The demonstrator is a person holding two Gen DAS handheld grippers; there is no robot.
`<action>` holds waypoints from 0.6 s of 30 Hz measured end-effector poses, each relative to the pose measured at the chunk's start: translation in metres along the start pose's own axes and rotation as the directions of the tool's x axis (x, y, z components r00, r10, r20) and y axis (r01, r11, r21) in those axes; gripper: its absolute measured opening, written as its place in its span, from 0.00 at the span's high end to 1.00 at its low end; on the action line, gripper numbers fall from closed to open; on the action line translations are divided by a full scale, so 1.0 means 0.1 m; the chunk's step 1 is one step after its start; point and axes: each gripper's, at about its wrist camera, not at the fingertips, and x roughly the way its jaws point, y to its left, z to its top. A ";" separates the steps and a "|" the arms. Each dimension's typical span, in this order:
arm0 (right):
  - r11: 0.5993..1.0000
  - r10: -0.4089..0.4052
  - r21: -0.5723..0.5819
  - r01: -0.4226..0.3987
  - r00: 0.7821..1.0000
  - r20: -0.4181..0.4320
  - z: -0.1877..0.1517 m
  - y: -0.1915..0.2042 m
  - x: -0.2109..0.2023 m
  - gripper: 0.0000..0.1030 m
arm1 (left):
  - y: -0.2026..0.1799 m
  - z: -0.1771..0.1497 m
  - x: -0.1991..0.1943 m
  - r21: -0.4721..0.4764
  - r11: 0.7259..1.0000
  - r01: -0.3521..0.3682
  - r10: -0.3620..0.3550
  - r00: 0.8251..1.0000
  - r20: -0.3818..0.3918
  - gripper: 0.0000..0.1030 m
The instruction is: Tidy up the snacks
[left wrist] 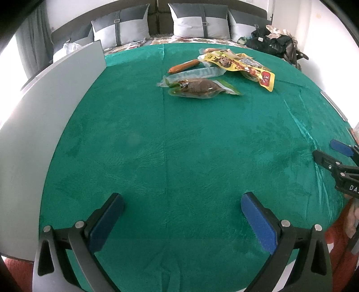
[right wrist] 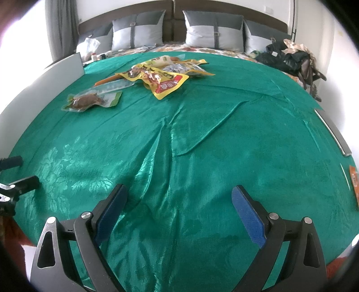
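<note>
I hold the left gripper [left wrist: 182,203] and the right gripper [right wrist: 179,195] with jaws spread and empty above the green cloth [left wrist: 157,146], while the snack packets [left wrist: 226,65] lie heaped well ahead at the far side, the sausage [left wrist: 184,65] beside them.

Orange packet [right wrist: 353,179] cut by frame edge

A green cloth [right wrist: 202,139] is lying wrinkled over the table, with a grey board [left wrist: 56,107] standing along its left edge. Behind, grey pillows [right wrist: 213,31] are leaning against the headboard [right wrist: 224,6], and dark clothes [right wrist: 289,58] are sitting heaped on the bed.
</note>
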 end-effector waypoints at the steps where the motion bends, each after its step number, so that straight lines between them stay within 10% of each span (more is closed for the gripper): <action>1: 1.000 0.000 0.000 0.000 1.000 0.000 0.00 0.00 0.00 0.06 | 0.00 0.01 0.00 0.007 1.000 0.004 -0.004 1.000 -0.005 0.00; 12: 1.000 -0.003 0.023 0.006 0.992 -0.128 0.12 0.00 0.06 0.07 | 0.09 0.04 0.03 -0.005 1.000 -0.001 0.001 1.000 -0.003 0.00; 18: 0.976 0.215 0.074 -0.203 0.953 -0.215 0.72 0.36 0.24 0.08 | 0.09 0.07 0.04 -0.009 1.000 -0.004 0.004 1.000 0.016 0.00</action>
